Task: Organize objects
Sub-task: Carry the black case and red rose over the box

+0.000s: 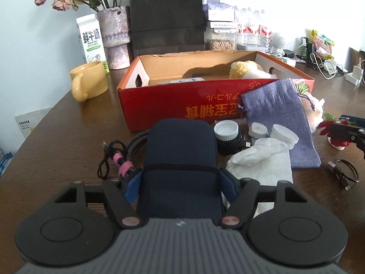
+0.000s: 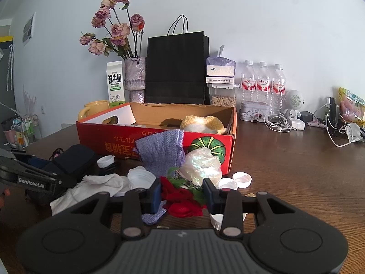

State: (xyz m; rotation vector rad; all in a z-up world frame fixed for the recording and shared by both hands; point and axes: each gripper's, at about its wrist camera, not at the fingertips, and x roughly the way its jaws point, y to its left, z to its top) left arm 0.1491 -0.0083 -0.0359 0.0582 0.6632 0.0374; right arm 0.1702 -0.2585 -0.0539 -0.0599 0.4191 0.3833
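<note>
My left gripper (image 1: pixel 180 186) is shut on a dark navy case (image 1: pixel 180 159), which points toward the red cardboard box (image 1: pixel 173 102). The box is open and holds a yellow and white plush toy (image 1: pixel 247 69). My right gripper (image 2: pixel 182 194) has its fingers on either side of a red artificial flower (image 2: pixel 180 199); they look closed against it. The left gripper with the navy case (image 2: pixel 73 159) shows at the left of the right wrist view. The red box (image 2: pixel 127 146) and its plush (image 2: pixel 202 123) stand behind.
A purple pouch (image 1: pixel 280 118), white tissue (image 1: pixel 260 162), white caps (image 1: pixel 225 131), cables (image 1: pixel 114 157) and a plastic wrap (image 2: pixel 202 164) lie in front of the box. A yellow mug (image 1: pixel 89 83), milk carton (image 1: pixel 91 38), vase (image 1: pixel 114 34), black bag (image 2: pixel 176 68) and bottles (image 2: pixel 262 82) stand behind.
</note>
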